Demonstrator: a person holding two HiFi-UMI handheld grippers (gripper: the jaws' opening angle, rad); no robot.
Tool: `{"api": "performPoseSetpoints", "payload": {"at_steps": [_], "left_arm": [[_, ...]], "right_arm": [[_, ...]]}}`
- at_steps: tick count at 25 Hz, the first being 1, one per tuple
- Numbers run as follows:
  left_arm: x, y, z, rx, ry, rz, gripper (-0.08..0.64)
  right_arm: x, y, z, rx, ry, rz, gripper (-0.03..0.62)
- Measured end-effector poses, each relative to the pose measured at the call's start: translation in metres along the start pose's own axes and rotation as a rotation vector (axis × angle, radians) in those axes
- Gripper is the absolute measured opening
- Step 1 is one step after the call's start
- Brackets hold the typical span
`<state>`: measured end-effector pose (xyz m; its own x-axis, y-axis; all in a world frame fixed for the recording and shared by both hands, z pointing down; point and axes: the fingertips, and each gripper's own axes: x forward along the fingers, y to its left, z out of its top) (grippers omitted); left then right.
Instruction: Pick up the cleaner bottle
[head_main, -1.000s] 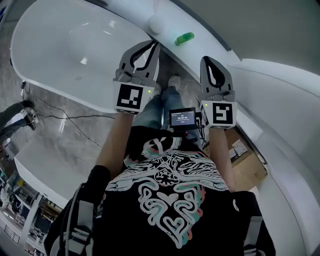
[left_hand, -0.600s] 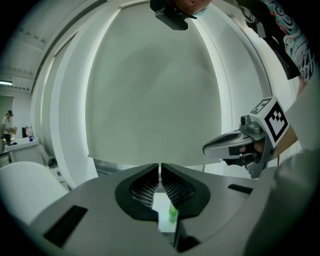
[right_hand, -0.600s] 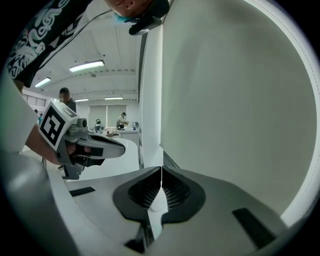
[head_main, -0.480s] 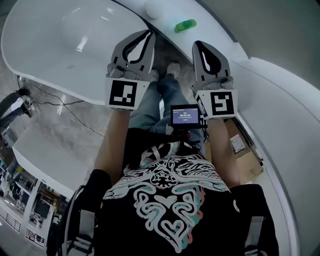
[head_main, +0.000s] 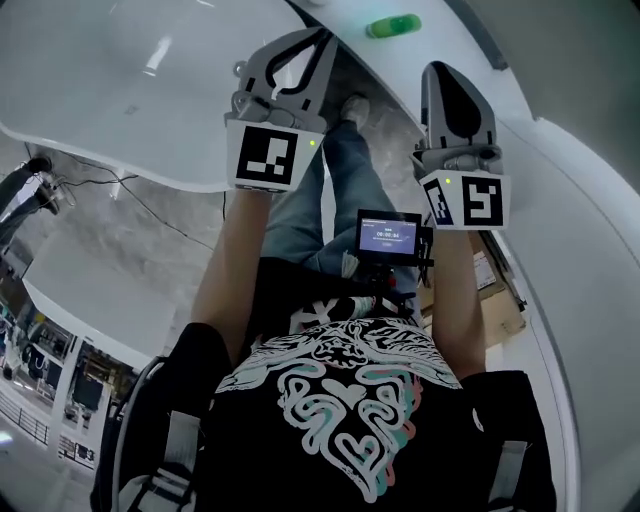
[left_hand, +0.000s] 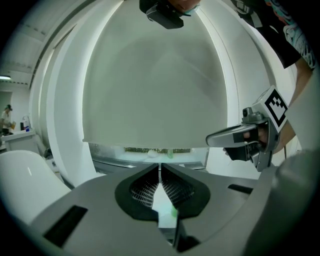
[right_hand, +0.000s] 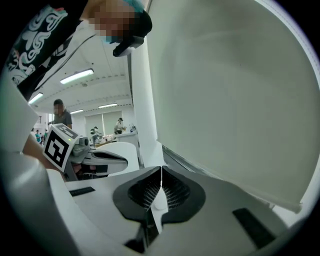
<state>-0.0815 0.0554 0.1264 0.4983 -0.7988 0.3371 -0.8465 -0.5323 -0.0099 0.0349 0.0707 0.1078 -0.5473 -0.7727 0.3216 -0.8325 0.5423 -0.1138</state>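
Note:
The cleaner bottle (head_main: 393, 26) is small and green, lying on its side on the white ledge at the top of the head view. In the left gripper view the bottle (left_hand: 170, 153) is a tiny green spot far ahead, past the jaws. My left gripper (head_main: 320, 38) is shut and empty, and it points at the ledge left of the bottle. My right gripper (head_main: 438, 72) is also shut and empty, just below and right of the bottle. Each gripper shows in the other's view: the right gripper (left_hand: 240, 137) and the left gripper (right_hand: 100, 156).
A big white bathtub (head_main: 100, 90) fills the upper left, and a curved white rim (head_main: 560, 180) runs down the right. A cardboard box (head_main: 495, 295) sits by my right forearm. Cables (head_main: 120, 200) lie on the marble floor. A small screen (head_main: 388, 235) hangs at my chest.
Both grippers have sunk lower and drawn a little apart, still shut. The green bottle now sits nearer the top edge of the head view.

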Motion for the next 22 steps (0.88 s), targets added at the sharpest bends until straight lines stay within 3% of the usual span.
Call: {"api": "performPoseSetpoints", "payload": {"at_steps": [2,7,18,22], "left_arm": [[0.005,0.008,-0.011,-0.022,0.020,0.017,0.029],[0.016,0.012,-0.022,-0.024,-0.046,0.023,0.029],[0.039,-0.007,-0.086,-0.035,0.005,0.017,0.029],[0.042,-0.019,-0.111,-0.034,0.014,0.005,0.029]], "right_arm": [[0.006,-0.010,-0.007,-0.014,0.001,-0.018,0.029],[0.014,-0.024,-0.037,-0.004,0.015,-0.065,0.028],[0.022,-0.046,-0.095,0.023,0.018,-0.089,0.029],[0.021,-0.050,-0.126,0.002,0.065,-0.097,0.028]]}}
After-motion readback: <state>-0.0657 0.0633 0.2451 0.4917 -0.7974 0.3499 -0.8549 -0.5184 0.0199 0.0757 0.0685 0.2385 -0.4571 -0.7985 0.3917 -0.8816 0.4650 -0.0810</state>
